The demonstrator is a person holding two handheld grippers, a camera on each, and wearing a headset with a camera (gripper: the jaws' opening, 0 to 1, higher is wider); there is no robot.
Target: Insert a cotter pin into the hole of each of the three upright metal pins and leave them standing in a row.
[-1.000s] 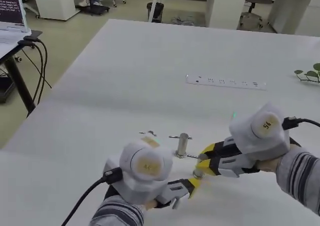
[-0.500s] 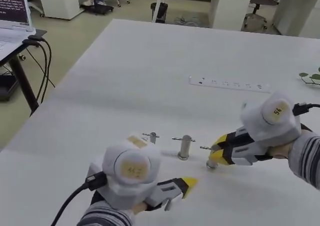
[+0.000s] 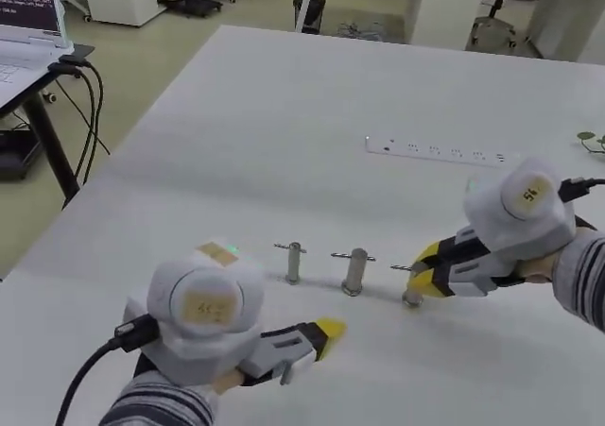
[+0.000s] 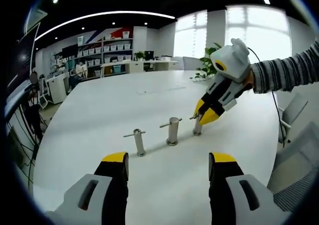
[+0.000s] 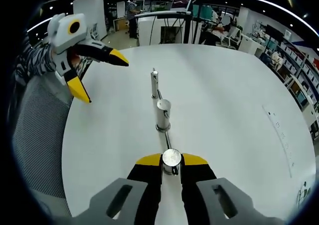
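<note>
Metal pins (image 3: 355, 270) now stand in a row by the near edge of the tabletop (image 3: 284, 114). Your right gripper (image 3: 423, 273), fingers pinching the third pin (image 3: 412, 298), has slid it into line, and your left gripper (image 3: 326, 330), fingers spread, has backed off. Reckon only letting go remains.

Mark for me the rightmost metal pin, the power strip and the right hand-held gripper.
rightmost metal pin (image 5: 171, 157), right gripper view, its round top.
power strip (image 3: 440, 152), head view, middle of its top face.
right hand-held gripper (image 3: 421, 273), head view, between its yellow fingertips.
</note>
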